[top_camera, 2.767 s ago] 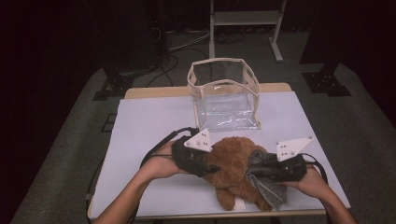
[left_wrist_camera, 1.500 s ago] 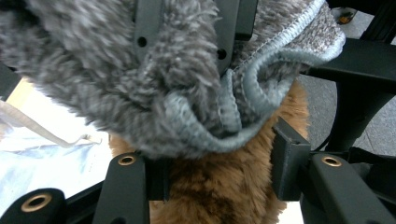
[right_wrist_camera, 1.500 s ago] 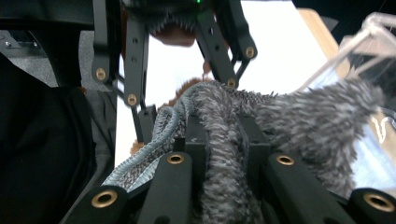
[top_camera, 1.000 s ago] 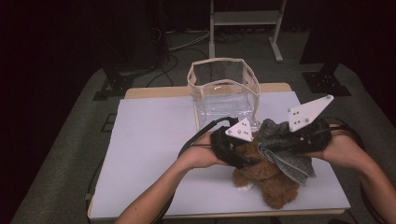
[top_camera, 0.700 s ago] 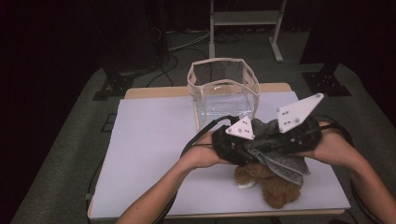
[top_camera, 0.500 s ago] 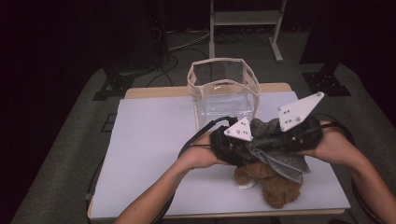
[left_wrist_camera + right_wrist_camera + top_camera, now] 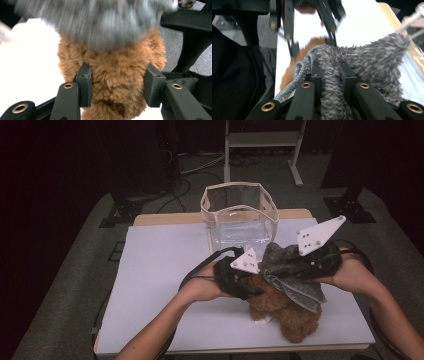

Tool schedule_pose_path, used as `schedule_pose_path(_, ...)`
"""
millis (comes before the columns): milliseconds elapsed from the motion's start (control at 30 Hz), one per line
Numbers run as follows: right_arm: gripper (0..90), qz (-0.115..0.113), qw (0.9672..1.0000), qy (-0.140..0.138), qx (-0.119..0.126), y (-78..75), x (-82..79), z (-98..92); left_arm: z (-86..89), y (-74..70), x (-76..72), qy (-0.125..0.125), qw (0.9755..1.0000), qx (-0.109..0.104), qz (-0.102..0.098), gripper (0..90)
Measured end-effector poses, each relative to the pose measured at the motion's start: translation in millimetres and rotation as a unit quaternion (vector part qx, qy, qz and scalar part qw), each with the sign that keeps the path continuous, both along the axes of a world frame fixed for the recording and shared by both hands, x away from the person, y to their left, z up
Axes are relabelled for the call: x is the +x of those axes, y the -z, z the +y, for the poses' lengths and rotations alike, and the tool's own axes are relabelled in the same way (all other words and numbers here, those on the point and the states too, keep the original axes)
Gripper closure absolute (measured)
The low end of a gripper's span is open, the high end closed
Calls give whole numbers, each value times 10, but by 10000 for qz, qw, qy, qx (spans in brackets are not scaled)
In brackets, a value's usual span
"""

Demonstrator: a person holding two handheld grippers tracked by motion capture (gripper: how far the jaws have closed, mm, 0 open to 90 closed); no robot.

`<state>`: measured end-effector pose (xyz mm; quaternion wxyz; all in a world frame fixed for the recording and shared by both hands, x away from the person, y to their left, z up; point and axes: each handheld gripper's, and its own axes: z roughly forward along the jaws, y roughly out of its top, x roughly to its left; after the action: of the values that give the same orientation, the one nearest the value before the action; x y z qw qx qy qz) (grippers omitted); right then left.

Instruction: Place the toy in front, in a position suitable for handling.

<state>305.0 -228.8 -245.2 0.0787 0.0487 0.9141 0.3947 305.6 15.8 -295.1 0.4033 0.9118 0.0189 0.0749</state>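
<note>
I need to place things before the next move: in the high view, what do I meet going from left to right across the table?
Bare white table top → left hand-held gripper on the brown plush toy → grey fuzzy cloth → right hand-held gripper gripping that cloth, right hand behind it.

Both forearms come in from bottom, angled inward, hands near each other. Left gripper (image 7: 248, 289) w/ jaws just closing, pads pressed on the brown plush toy (image 7: 117, 82). Right gripper (image 7: 292, 270) held higher, jaws clamped tight on the grey cloth (image 7: 362, 62), pointing toward the left one.
</note>
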Motion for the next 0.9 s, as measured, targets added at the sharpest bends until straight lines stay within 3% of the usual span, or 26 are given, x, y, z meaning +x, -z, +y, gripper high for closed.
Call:
schedule_pose_path(200, 769, 395, 9990, 87, 212, 412, 59, -70, 360, 249, 14, -294, 9989, -102, 348, 508)
schedule_pose_path(367, 768, 643, 9977, 137, 160, 755, 107, -51, 650, 466, -38, -494, 9970, -123, 582, 509)
schedule_pose_path(533, 766, 740, 9964, 321, 252, 875, 79, -215, 877, 714, -108, -683, 9941, -238, 804, 509)
schedule_pose_path(667, 766, 792, 9956, 408, 288, 956, 41, -319, 1017, 799, -156, -779, 9923, -385, 884, 505)
schedule_pose_path(900, 767, 812, 9963, 153, 253, 1103, 96, 37, 1295, 857, -183, -1174, 9900, -61, 785, 432)
